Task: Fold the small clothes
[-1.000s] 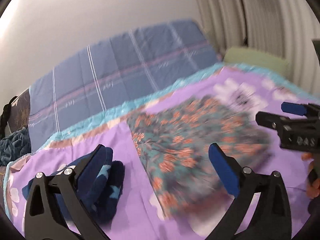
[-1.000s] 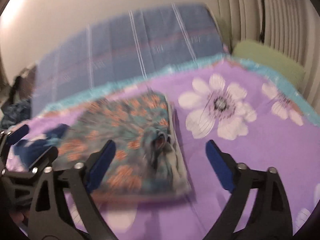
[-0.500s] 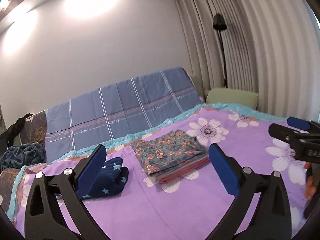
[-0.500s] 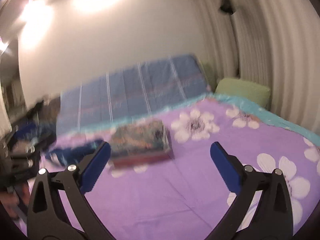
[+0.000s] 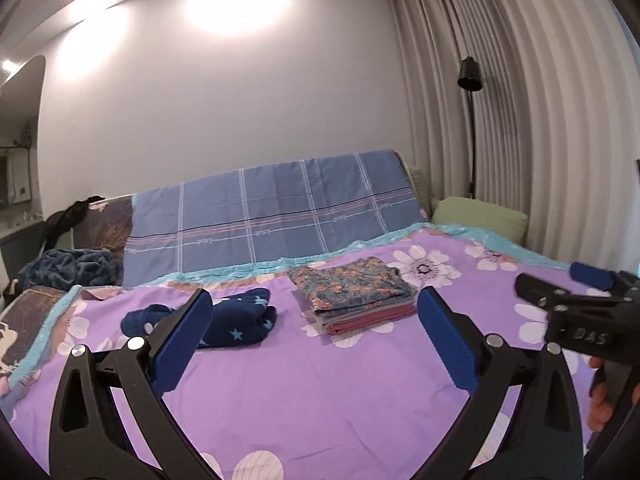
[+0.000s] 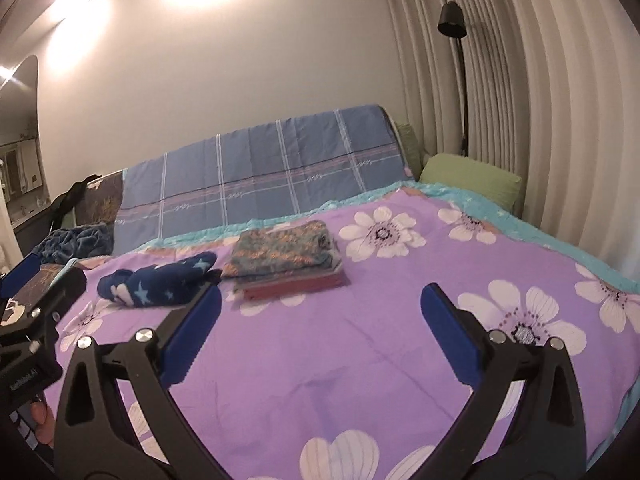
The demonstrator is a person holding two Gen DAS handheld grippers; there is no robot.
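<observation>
Folded floral stack [image 5: 354, 294] beside crumpled navy star garment [image 5: 236, 320]

- The left gripper's [image 5: 312, 336] near finger covers part of the star-print navy garment [image 5: 240, 320] in the left wrist view.
- The right gripper [image 5: 576, 312] is cut off at that view's right edge.
- Lower layers of the folded stack [image 5: 356, 296] show only as thin edges.
- Small embroidered marks on the blue plaid cover [image 5: 272, 208] are too small to read.
</observation>
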